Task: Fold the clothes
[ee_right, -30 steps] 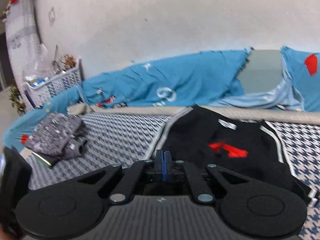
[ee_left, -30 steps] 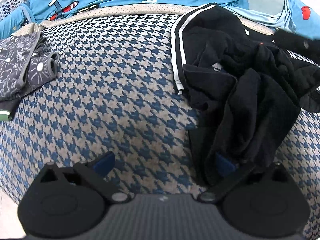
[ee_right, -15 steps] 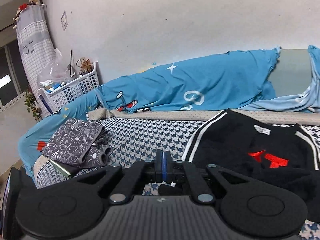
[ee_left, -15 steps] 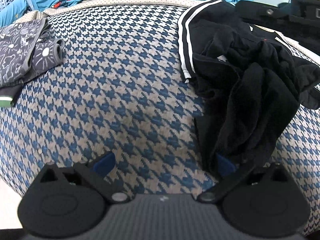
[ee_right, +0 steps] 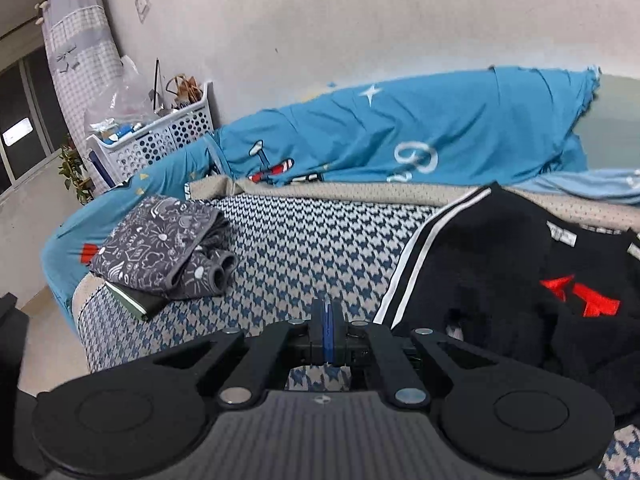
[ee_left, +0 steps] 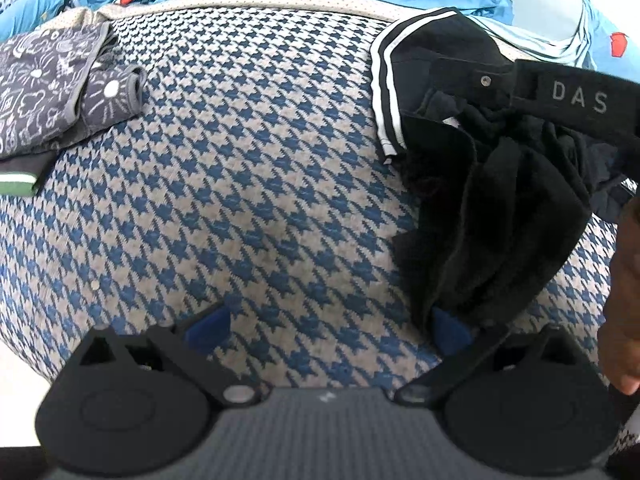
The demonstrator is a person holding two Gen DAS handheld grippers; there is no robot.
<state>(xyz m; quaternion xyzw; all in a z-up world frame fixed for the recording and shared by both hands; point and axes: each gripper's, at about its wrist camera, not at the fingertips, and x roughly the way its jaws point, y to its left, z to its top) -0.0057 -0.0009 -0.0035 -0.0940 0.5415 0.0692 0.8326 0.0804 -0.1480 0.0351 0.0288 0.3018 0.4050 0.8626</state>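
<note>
Left wrist view: we keep our left claw [ee_left: 326,326] spread, its 3 o'clock pad under the crumpled black white-striped garment [ee_left: 492,208], ready to pinch. Our right claw [ee_right: 327,336] stays pressed together, empty, at 9 o'clock of that garment, on the blue houndstooth bed cover [ee_right: 304,248].

Behind blue-padded fingers [ee_left: 208,326], the matte black plastic left gripper [ee_left: 326,326] is built with round discs and silver pivot screws. White "DAS" lettering is printed on the black right gripper [ee_right: 327,334], whose blue pads are pressed together.
</note>
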